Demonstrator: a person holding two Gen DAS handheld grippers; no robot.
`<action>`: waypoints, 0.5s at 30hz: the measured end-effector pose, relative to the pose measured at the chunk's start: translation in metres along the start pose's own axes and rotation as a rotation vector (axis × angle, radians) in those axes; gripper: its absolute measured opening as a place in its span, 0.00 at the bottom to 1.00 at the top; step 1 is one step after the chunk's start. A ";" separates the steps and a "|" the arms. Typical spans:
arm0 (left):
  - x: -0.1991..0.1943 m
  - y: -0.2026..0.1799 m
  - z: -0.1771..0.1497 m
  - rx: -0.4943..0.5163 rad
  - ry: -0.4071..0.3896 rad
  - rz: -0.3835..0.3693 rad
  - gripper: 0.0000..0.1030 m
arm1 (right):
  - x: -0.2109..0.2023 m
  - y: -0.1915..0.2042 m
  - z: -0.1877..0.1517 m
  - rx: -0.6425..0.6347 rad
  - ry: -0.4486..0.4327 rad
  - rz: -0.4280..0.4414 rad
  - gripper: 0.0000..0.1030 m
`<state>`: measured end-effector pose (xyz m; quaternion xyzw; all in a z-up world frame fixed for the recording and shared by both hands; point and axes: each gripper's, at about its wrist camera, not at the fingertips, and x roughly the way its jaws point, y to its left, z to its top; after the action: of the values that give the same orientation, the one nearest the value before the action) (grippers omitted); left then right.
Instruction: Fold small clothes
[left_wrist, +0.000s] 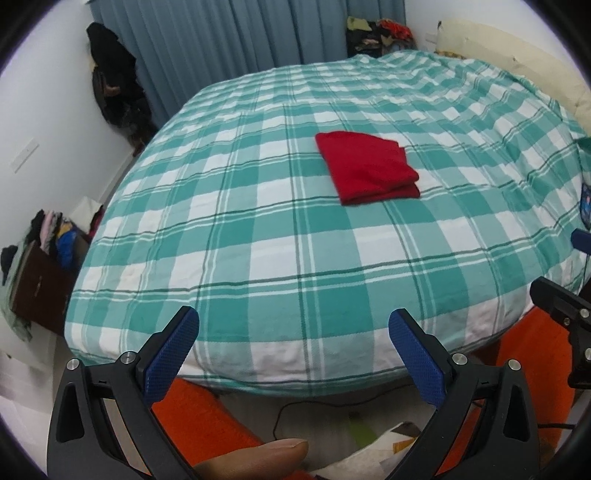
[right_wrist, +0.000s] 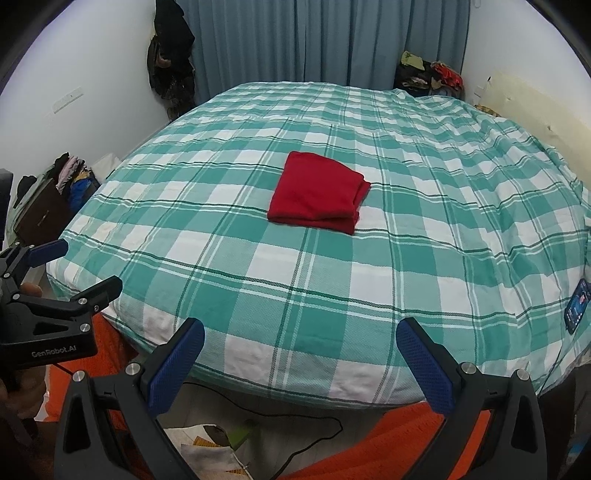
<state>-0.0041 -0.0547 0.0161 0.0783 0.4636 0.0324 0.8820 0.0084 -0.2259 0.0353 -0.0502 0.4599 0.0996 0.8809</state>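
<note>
A red garment (left_wrist: 367, 168) lies folded into a neat rectangle in the middle of the bed with the green and white checked cover (left_wrist: 258, 258). It also shows in the right wrist view (right_wrist: 319, 192). My left gripper (left_wrist: 293, 325) is open and empty, held back over the bed's near edge, well short of the garment. My right gripper (right_wrist: 301, 334) is open and empty too, at the near edge. The left gripper shows at the left of the right wrist view (right_wrist: 74, 266), also open.
A phone (right_wrist: 577, 306) lies on the bed's right edge. Piles of clothes sit on a brown cabinet (right_wrist: 40, 214) at the left and in the far corner (right_wrist: 430, 75). Blue curtains (right_wrist: 325, 40) hang behind. An orange rug (right_wrist: 388, 435) and a black cable (right_wrist: 295, 417) lie on the floor.
</note>
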 end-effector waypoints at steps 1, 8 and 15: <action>0.001 -0.001 0.000 0.003 0.009 -0.003 0.99 | 0.000 0.000 -0.001 -0.001 0.004 -0.002 1.00; 0.002 -0.005 0.000 0.014 0.028 -0.018 0.99 | -0.003 -0.001 -0.002 -0.006 0.015 -0.009 0.99; 0.003 -0.005 0.000 0.013 0.030 -0.022 0.99 | -0.005 -0.002 0.002 -0.004 0.006 -0.013 0.99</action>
<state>-0.0020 -0.0593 0.0132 0.0785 0.4777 0.0211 0.8747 0.0074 -0.2282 0.0402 -0.0553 0.4621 0.0946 0.8800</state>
